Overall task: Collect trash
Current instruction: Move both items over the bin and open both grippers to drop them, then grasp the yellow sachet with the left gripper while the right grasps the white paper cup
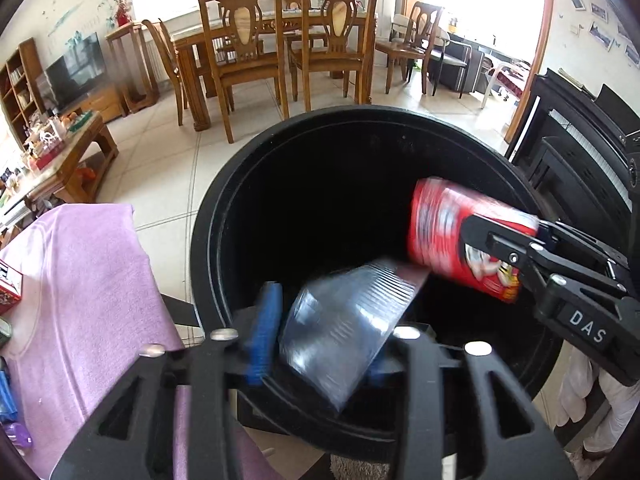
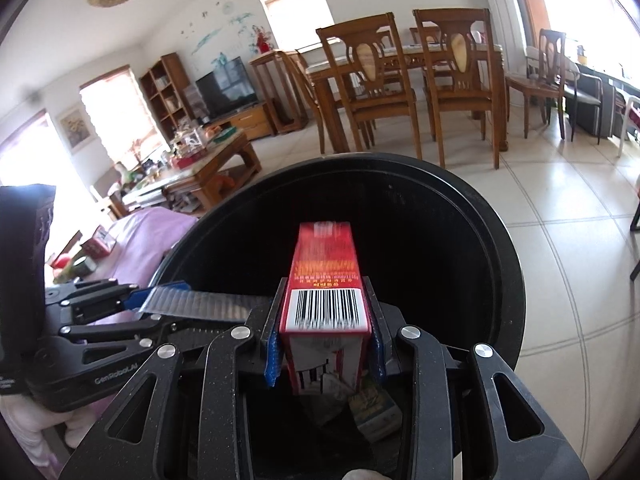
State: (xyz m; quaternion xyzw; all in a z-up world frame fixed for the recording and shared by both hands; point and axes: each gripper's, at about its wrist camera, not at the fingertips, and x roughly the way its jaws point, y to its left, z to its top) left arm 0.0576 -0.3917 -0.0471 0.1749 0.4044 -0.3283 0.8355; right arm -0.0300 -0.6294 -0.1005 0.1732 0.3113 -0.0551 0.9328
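Trash was two pieces over one black bin (image 1: 224,216): left tool (image 1: 320,344) released one clear cup (image 1: 344,320); right tool (image 2: 324,344) clenched one red box (image 2: 326,276).

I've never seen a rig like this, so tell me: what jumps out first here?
A big black bin fills the middle of both views. Over its mouth the right tongs clamp a red carton with a barcode. Beside it, the left tongs stand open around a clear plastic cup, blurred.
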